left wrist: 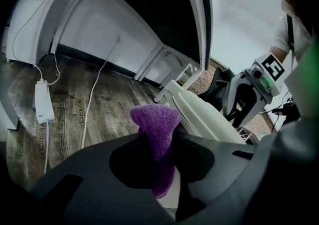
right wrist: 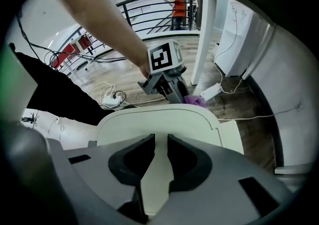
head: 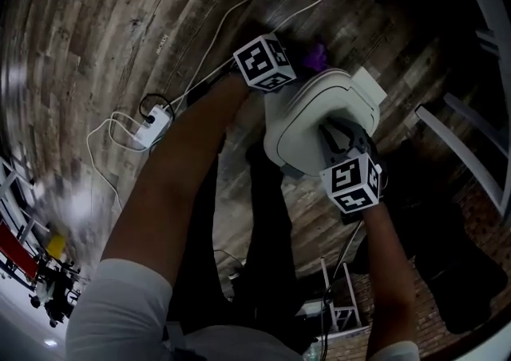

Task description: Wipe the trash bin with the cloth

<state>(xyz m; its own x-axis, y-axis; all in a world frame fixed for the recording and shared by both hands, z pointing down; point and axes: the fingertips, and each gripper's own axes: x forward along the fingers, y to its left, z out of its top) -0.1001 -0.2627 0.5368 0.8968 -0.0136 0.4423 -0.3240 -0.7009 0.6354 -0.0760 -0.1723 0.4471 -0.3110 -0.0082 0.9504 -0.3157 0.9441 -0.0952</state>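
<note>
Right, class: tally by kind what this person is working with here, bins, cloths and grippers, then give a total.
Trash bin: 1
Purple cloth: 1
Grippers: 2, the left gripper and the right gripper
Total: 4

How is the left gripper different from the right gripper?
The left gripper pinches the purple cloth; the right gripper has none, its jaws slightly apart. The left gripper is at the trash bin's far side, the right gripper over its near edge. Both carry a marker cube.
</note>
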